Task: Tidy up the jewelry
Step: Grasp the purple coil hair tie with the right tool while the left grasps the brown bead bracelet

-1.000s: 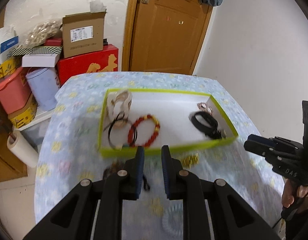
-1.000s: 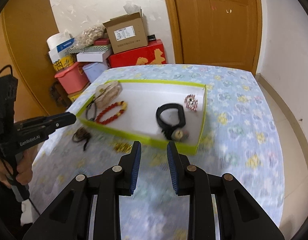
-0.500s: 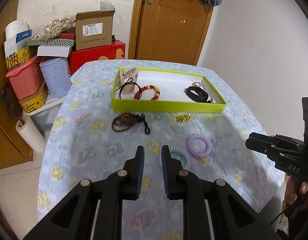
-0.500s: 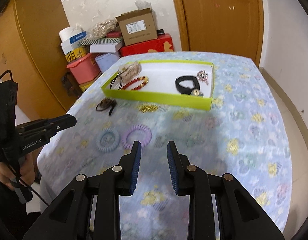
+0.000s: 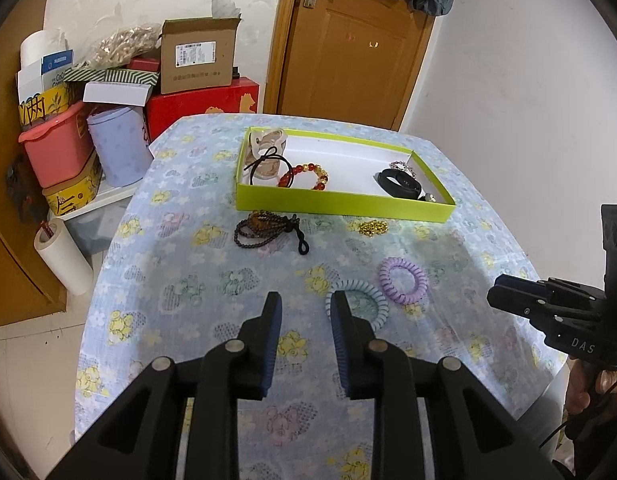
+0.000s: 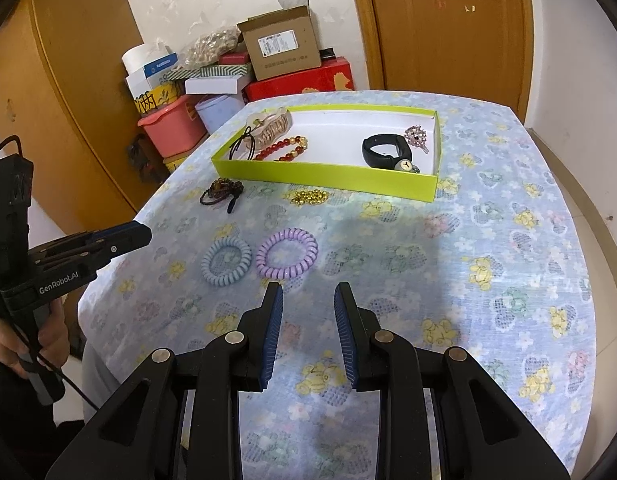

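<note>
- Our left gripper (image 5: 304,304) hovers near the table's (image 5: 180,264) near edge; its jaws have just been opening and hold nothing.
- Our right gripper (image 6: 308,296) hangs parted and empty over the same edge.
- The green box (image 6: 320,178) sits toward the far edge, holding a red bead bracelet (image 6: 282,150) and a black band (image 6: 384,152).
- Just before the box lie a dark bead string (image 5: 264,230) and gold beads (image 5: 372,227).
- Nearer us, a blue coil tie (image 6: 226,261) lies beside a purple coil tie (image 6: 287,254).
</note>
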Demonstrator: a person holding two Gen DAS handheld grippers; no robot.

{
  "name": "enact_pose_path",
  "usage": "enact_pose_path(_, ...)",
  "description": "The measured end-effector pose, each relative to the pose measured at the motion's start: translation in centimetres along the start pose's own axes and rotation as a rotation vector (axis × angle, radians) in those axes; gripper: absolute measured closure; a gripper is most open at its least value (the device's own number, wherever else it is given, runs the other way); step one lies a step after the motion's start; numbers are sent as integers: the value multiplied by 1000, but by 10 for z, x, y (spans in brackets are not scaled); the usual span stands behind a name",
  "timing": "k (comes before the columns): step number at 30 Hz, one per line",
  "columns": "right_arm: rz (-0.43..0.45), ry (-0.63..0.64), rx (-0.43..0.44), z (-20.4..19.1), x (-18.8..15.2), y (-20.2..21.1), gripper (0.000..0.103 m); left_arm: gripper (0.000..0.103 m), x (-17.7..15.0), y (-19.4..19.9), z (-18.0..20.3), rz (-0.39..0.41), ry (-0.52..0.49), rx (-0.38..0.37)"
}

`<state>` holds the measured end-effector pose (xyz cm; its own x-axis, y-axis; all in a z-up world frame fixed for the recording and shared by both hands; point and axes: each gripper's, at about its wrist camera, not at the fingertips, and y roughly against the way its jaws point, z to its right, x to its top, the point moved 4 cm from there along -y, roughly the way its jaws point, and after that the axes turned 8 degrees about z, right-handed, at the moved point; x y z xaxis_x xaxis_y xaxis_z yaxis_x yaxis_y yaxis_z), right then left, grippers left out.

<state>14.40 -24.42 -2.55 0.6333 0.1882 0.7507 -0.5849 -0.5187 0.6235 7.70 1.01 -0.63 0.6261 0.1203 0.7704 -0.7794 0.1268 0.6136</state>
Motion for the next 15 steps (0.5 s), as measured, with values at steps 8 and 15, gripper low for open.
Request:
enact_pose_path(8, -30, -2, -5, 2, 2, -21, 75, 76, -1, -10, -3, -13, 7, -4)
enact_pose_path(15, -60, 19, -10, -1, 9, -51, 75, 75, 4, -24, -12, -21, 11, 12)
